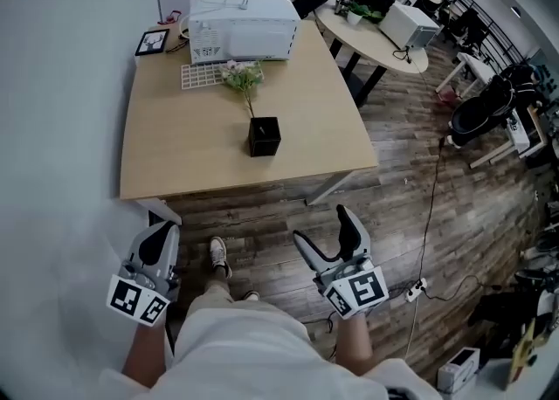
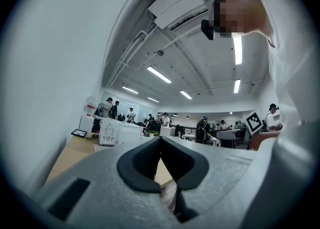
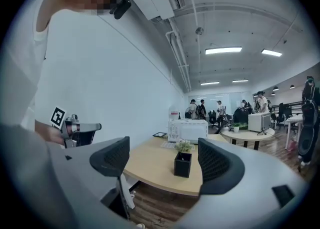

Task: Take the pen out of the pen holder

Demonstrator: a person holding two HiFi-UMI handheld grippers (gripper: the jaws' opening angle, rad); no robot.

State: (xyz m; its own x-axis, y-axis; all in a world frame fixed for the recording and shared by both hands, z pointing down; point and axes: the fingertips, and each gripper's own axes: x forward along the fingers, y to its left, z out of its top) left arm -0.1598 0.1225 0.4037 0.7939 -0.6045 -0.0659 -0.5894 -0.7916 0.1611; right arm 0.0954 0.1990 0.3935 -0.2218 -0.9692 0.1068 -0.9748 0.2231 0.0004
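Note:
A black cube pen holder (image 1: 264,136) stands near the front of the light wooden table (image 1: 183,145). A thin stem with a pale flower-like top (image 1: 242,76) rises from it. I cannot tell whether that stem is the pen. Both grippers hang well short of the table's front edge, over the floor. My left gripper (image 1: 164,228) is shut with nothing in it; its jaws meet at the tip in the left gripper view (image 2: 160,140). My right gripper (image 1: 320,225) stands wide open and empty. In the right gripper view (image 3: 165,158) the holder (image 3: 182,165) shows far off between the jaws.
A white boxy appliance (image 1: 243,27), a white grid-like pad (image 1: 205,75) and a small picture frame (image 1: 152,41) sit at the table's back. A wall runs along the left. A round table (image 1: 376,36), a black chair (image 1: 476,114) and a floor power strip (image 1: 416,290) lie to the right.

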